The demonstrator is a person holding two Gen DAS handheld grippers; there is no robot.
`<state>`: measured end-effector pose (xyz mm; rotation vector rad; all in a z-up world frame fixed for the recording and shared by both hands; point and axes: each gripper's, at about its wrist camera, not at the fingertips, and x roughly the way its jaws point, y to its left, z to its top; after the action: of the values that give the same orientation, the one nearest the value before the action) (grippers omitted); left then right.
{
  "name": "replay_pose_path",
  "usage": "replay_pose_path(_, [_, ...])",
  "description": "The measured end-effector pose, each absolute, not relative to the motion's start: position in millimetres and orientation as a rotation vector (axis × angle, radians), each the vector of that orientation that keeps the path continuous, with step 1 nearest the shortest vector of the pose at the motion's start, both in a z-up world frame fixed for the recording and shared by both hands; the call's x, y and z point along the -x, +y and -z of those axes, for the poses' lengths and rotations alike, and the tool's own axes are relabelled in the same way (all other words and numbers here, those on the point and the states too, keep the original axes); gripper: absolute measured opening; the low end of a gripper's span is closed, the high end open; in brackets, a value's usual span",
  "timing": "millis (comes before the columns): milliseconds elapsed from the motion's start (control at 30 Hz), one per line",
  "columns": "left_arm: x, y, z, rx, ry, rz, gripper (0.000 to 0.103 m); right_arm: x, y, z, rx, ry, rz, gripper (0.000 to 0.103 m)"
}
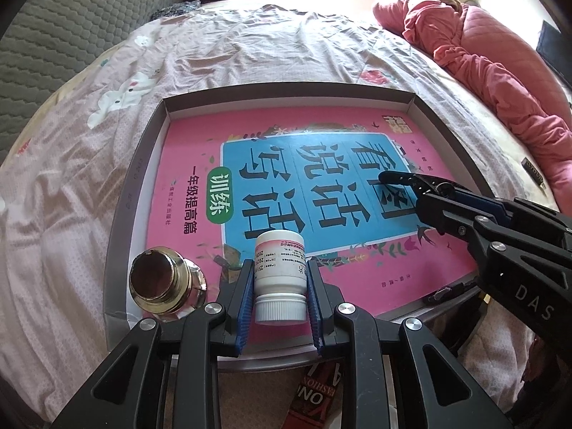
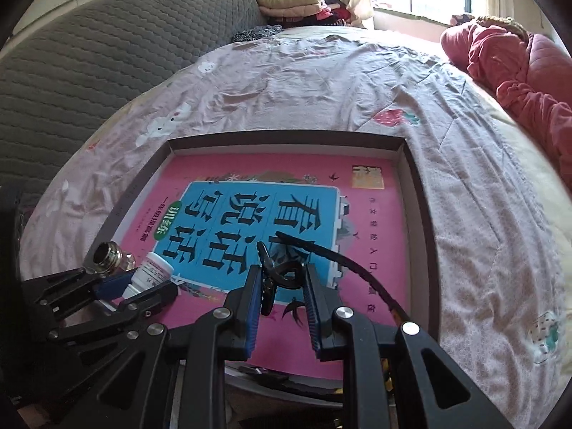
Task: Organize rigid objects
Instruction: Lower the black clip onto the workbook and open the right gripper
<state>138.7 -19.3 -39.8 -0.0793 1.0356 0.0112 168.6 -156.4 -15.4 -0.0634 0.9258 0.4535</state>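
A shallow grey cardboard box (image 1: 143, 164) (image 2: 286, 141) lies on the bed with a pink and blue book (image 1: 186, 164) (image 2: 375, 250) flat inside it. My left gripper (image 1: 280, 264) (image 2: 143, 282) is shut on a white pill bottle (image 1: 279, 286) (image 2: 152, 273), cap toward the camera, low over the box's near left part. Beside it, in the near left corner, lies a brass threaded fitting (image 1: 166, 282) (image 2: 107, 254). My right gripper (image 2: 282, 271) (image 1: 429, 193) is shut on a black toothed strip with a curled loop (image 2: 339, 261) (image 1: 397, 178), held over the book's blue panel.
The bed carries a wrinkled pink patterned sheet (image 1: 250, 53). Red-pink bedding (image 1: 500, 71) is heaped along the right. A grey quilted headboard (image 1: 71, 35) stands at the left and folded clothes (image 2: 289, 1) at the far end. A small dark thing (image 1: 439, 293) lies in the box's near right corner.
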Motion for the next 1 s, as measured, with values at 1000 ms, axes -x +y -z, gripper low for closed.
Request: replay_pose_path(1000, [-130, -12, 39, 0.113, 1.048, -0.036, 0.027, -166, -140, 34, 0.219, 0.99, -0.418, 0.028])
